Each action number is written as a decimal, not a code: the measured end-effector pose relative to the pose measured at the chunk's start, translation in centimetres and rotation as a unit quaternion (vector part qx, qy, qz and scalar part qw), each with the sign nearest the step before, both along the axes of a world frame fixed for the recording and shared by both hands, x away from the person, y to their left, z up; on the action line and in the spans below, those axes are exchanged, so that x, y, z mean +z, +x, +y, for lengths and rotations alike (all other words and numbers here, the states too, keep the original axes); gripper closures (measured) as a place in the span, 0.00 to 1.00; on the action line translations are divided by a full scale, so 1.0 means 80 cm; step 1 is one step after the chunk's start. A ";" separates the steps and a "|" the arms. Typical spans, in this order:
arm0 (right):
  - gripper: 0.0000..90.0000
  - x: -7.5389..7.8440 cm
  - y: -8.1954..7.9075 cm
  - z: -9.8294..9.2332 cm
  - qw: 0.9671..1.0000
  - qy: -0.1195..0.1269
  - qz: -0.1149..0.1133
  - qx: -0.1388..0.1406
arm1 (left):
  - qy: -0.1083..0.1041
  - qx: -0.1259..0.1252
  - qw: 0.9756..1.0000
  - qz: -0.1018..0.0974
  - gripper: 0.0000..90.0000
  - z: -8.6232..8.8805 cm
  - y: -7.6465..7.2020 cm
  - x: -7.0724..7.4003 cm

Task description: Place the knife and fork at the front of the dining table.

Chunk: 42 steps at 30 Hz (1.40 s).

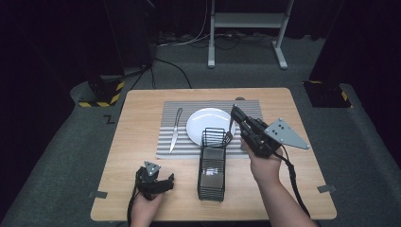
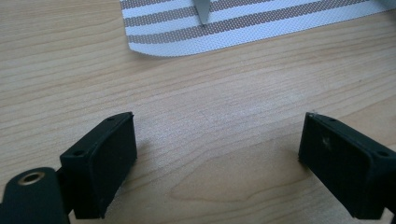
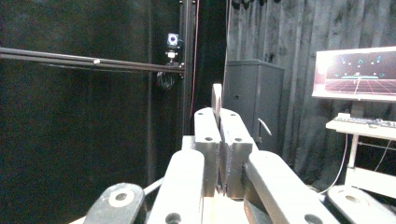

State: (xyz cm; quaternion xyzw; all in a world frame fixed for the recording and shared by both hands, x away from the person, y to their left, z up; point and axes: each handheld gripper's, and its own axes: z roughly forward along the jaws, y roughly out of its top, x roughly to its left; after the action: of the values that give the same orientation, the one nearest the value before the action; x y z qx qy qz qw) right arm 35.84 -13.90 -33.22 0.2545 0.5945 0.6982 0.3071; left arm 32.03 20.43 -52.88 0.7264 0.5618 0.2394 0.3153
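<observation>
My right gripper [image 1: 235, 112] is raised above the white plate [image 1: 203, 124] and is shut on a metal fork [image 1: 229, 136]. The fork hangs tines down at the far rim of the black wire basket [image 1: 211, 165]. In the right gripper view the jaws [image 3: 219, 119] point level at the room, pressed together with the thin fork handle [image 3: 216, 99] sticking out between them. My left gripper [image 1: 169, 178] rests low over the bare wood at the near left. Its jaws [image 2: 219, 149] stand wide apart with nothing between them.
A striped placemat [image 1: 165, 118] lies under the plate, and a knife [image 1: 175, 130] lies on its left part. The mat's corner [image 2: 233, 23] and the knife's end [image 2: 201, 11] lie just ahead of the left gripper. The wooden table [image 1: 137, 137] has bare wood on both sides.
</observation>
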 end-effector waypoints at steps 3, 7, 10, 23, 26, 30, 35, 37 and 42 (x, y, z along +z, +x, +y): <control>0.97 -0.003 0.003 -0.012 1.000 0.019 0.012 0.002 | 0.000 0.000 1.000 0.000 0.12 0.000 0.000 0.000; 0.97 -0.001 0.003 -0.018 1.000 0.028 0.012 0.001 | 0.000 0.000 1.000 0.000 0.12 0.000 0.000 0.000; 0.97 0.003 0.001 -0.022 1.000 0.029 0.007 -0.003 | 0.000 0.000 1.000 0.000 0.12 0.000 0.000 0.000; 0.97 -0.013 0.000 -0.048 0.999 -0.010 0.008 -0.047 | 0.000 0.000 1.000 0.000 0.12 0.000 0.000 0.000; 0.97 -0.030 0.007 -0.066 0.997 -0.019 0.023 -0.065 | 0.000 0.000 1.000 0.000 0.12 0.000 0.000 0.000; 0.97 -0.046 0.014 -0.080 0.996 -0.025 0.039 -0.078 | 0.001 0.000 1.000 0.000 0.12 0.000 0.000 0.000; 0.97 -0.077 0.028 -0.100 0.991 -0.039 0.067 -0.105 | 0.001 0.000 1.000 0.000 0.12 0.000 0.000 0.000; 0.97 -0.081 0.030 -0.103 0.991 -0.040 0.072 -0.107 | 0.000 0.000 1.000 0.000 0.12 0.000 0.000 0.000; 0.97 -0.101 0.038 -0.112 0.987 -0.053 0.086 -0.121 | 0.001 0.000 1.000 0.000 0.12 0.000 0.000 0.000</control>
State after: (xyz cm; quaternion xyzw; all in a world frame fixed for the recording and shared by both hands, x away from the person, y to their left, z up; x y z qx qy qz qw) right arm 38.92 -22.87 -41.27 0.3677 0.6194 0.5989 0.3500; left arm 32.03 20.42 -52.88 0.7265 0.5617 0.2397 0.3149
